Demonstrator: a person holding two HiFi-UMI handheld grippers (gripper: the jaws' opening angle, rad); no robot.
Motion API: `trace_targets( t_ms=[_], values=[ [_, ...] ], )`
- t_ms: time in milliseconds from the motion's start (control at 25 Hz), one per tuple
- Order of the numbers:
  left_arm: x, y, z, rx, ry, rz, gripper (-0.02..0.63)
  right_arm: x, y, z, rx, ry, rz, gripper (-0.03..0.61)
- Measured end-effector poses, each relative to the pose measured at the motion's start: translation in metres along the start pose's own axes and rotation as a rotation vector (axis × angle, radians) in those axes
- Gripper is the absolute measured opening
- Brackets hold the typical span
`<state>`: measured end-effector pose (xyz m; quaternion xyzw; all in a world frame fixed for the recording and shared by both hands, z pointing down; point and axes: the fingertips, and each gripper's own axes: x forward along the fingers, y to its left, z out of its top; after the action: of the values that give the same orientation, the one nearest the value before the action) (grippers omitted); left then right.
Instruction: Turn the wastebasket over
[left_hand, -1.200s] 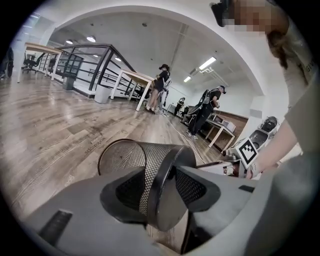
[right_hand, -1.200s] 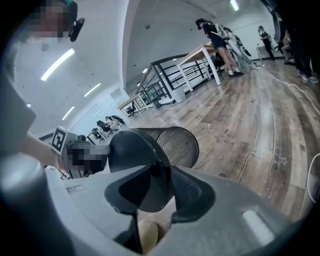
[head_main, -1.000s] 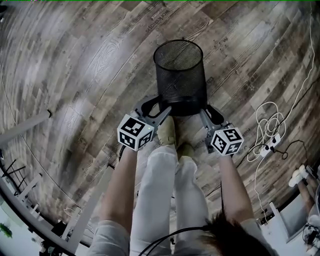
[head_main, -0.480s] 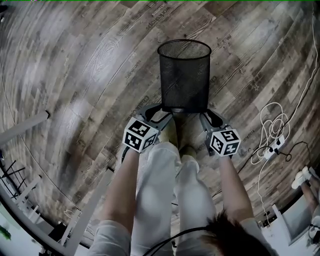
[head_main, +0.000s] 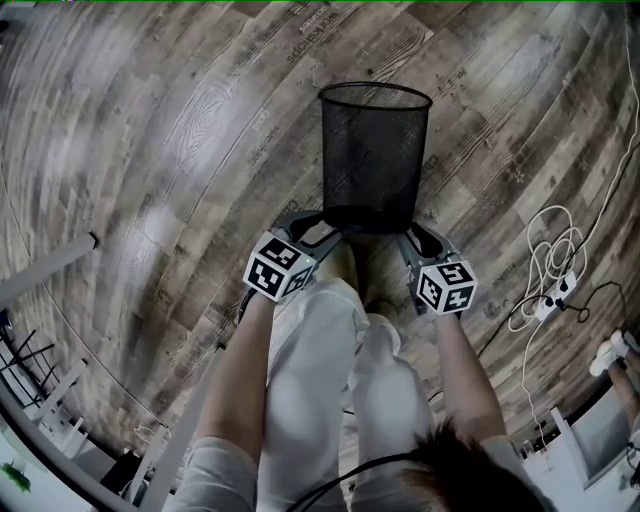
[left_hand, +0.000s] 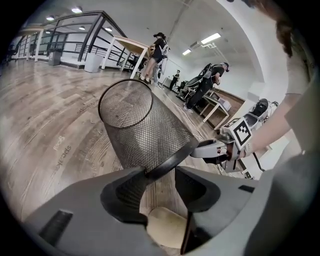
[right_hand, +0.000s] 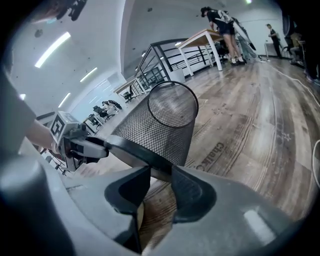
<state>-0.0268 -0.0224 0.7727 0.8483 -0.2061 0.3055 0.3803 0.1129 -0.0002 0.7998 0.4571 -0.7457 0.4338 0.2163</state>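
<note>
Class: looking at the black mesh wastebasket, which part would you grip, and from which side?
Grip the thick solid band at the near end of the wastebasket, coming from the person's side, at its left and right flanks. The mesh wall is broad and curved, too wide to pinch; the band is a narrow, firm edge.

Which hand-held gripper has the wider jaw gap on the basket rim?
The left hand-held gripper: its jaws, closing now, stand wide apart across the wastebasket's thick black rim. The right hand-held gripper's jaws sit much closer together on that rim.
</note>
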Motion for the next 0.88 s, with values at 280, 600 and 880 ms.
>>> trace_targets(
  t_ms=[280,600,880],
  values=[
    [0.006,0.005,-0.019,-0.008,0.064,-0.002,0.171,0.006,0.001,-0.014,0.009,0.037,-0.006,0.121],
    [0.007,-0.004,-0.019,-0.019,0.053,-0.05,0.17,0.008,0.01,-0.026,-0.019,0.068,0.038,0.109],
    [-0.008,-0.011,-0.023,-0.08,0.062,-0.054,0.17,-0.01,0.021,-0.019,-0.085,0.102,0.102,0.138]
  ],
)
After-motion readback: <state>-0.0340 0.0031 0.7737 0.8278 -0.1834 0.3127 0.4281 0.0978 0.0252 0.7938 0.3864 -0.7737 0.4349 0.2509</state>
